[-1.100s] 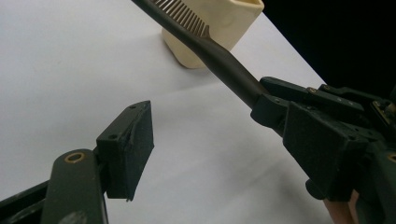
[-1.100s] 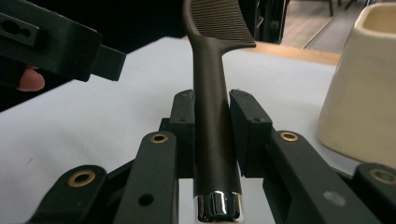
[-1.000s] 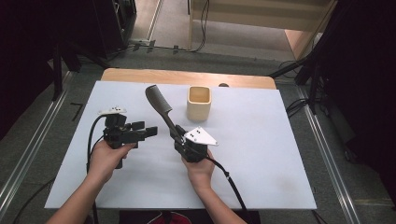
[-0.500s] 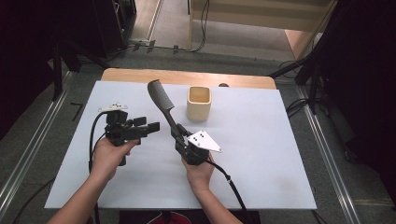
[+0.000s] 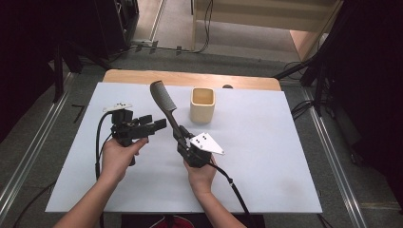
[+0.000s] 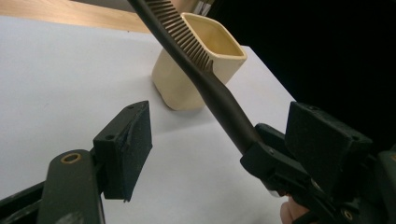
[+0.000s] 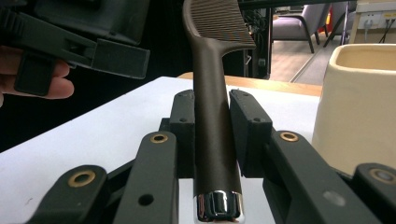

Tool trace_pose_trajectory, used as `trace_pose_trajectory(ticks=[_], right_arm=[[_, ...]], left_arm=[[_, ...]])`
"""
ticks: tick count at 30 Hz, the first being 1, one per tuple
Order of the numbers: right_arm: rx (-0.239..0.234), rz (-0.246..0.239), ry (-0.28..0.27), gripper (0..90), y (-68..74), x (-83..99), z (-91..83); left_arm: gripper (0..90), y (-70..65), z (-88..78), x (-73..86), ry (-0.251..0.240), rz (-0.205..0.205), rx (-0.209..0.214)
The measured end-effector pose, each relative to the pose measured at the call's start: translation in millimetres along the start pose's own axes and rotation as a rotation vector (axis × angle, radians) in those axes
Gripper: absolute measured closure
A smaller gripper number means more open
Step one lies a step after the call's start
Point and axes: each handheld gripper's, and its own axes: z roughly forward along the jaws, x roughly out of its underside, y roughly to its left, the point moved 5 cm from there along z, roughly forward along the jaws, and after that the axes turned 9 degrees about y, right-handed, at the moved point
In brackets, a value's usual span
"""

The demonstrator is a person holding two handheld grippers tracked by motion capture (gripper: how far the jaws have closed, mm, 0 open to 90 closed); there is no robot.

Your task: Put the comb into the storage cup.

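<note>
standing just beyond the gripped comb [image 5: 164,102], a cream cup [image 5: 202,105].

- The left hand-held gripper [image 5: 151,126] points sideways toward the right one, its jaws standing apart and holding nothing.
- The right hand-held gripper [image 5: 182,136] tilts up and away, jaws clamped.

A white sheet [image 5: 266,161] is spread over the desk [image 5: 142,76], whose wooden edge is left bare along the far side. Dark floor with metal rails [image 5: 28,156] is seen on both sides. Black cables [image 5: 205,23] are laid on the floor beyond the desk. A chair [image 7: 299,23] is seen in the background.
</note>
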Motion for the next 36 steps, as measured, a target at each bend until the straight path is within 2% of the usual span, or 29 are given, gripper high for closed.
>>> trace_pose_trajectory(ticks=[6, 9, 16, 26, 36], right_arm=[[0.005, 0.014, -0.008, 70.1, -0.5, -0.9, 1.4], [0.005, 0.022, -0.013, 70.1, -0.6, -2.9, 2.0], [0.005, 0.022, -0.017, 70.1, 3.5, -7.7, 5.3], [-0.007, 0.044, -0.024, 70.1, 7.7, -8.8, 7.1], [-0.004, 0.060, -0.031, 70.1, 7.9, -8.7, 8.4]], left_arm=[[25.2, -0.4, 5.8, -3.7, -0.011, -0.034, 0.001], [27.5, -1.6, 7.8, -6.1, -0.027, -0.028, -0.016], [27.4, -3.9, 14.3, -12.3, -0.026, -0.044, -0.002], [28.6, -3.5, 22.4, -12.7, -0.027, -0.088, 0.004], [34.8, -5.5, 28.9, -13.8, -0.032, -0.122, -0.006]])
